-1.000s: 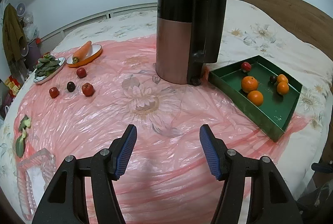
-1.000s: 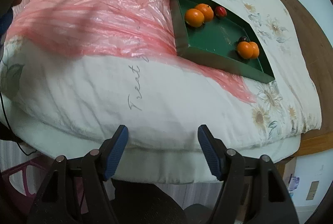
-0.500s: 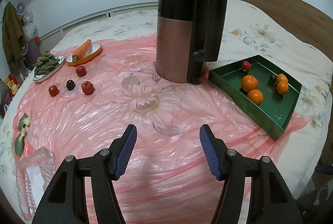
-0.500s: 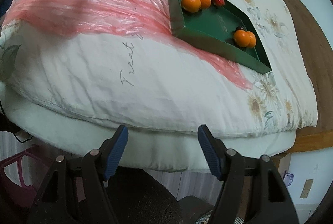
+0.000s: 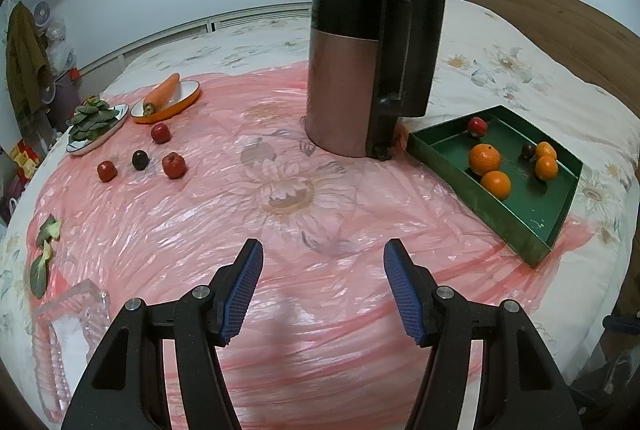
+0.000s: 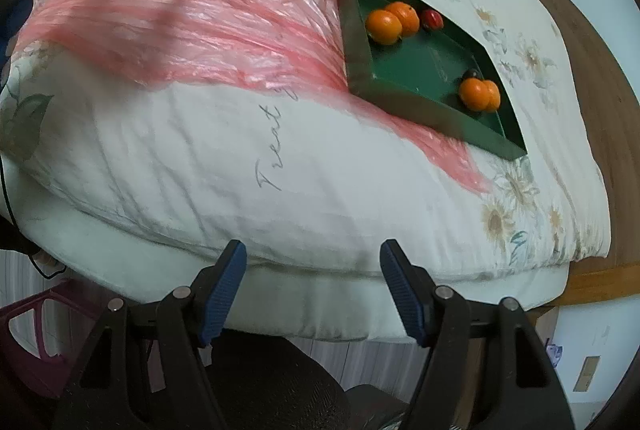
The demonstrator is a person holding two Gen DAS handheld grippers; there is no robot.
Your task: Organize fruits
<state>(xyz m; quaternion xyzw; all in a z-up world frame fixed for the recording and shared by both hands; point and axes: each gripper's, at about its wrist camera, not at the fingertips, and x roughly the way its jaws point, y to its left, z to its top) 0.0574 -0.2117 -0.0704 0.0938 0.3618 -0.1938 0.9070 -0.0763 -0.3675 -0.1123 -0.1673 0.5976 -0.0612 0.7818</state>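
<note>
A green tray (image 5: 520, 226) at the right of the bed holds several oranges (image 5: 485, 158), a small red fruit (image 5: 477, 126) and a dark fruit (image 5: 528, 150). The tray also shows in the right wrist view (image 6: 424, 66). Three red fruits (image 5: 174, 165) and a dark one (image 5: 140, 160) lie loose on the pink plastic sheet at the far left. My left gripper (image 5: 322, 284) is open and empty above the sheet's near part. My right gripper (image 6: 312, 286) is open and empty off the bed's edge.
A tall copper and black kettle (image 5: 360, 70) stands mid-bed beside the tray. An orange dish with a carrot (image 5: 164, 96) and a plate of greens (image 5: 94, 122) sit far left. Green leaves (image 5: 42, 254) and a clear container (image 5: 68, 334) lie near left.
The left view has barely shifted. My right gripper has drawn back and lower from the bed, so the tray looks farther away.
</note>
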